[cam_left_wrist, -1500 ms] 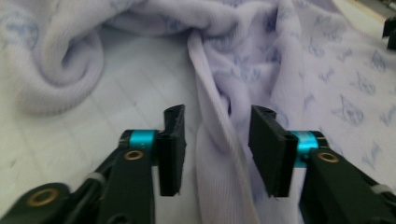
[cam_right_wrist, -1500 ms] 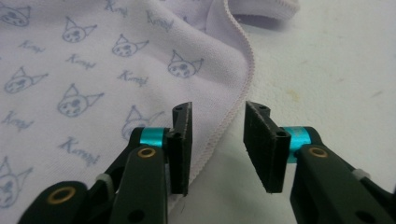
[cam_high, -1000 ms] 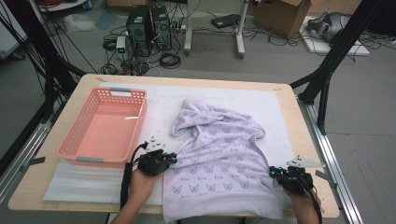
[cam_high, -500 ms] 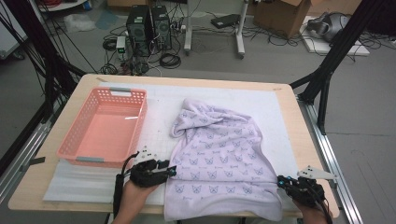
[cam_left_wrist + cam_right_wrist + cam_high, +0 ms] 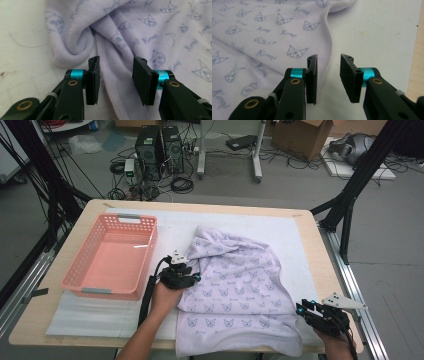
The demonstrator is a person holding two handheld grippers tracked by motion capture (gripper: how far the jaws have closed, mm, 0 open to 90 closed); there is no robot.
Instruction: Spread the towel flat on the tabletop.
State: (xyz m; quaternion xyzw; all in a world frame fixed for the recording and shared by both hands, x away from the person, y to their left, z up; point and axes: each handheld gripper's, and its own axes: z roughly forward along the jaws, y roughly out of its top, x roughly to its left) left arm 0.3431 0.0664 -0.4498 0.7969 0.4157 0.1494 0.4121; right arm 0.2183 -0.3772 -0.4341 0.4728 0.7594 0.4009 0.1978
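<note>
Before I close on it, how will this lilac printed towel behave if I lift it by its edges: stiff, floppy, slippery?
Probably floppy: the lilac towel already lies in soft folds and a rolled bunch by the open left gripper. Its fuzzy pile looks grippy rather than slippery. Lifted by the hem near the open right gripper, it would likely sag in the middle and drag on the white mat.

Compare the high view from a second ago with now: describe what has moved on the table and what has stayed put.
The left gripper has moved up along the lavender towel's left edge, toward its bunched far end, jaws open astride the hem. The right gripper has slid back and right, off the near right corner, and is open beside the hem. The towel's far part looks a little more gathered. The pink basket and white mat stayed put.
</note>
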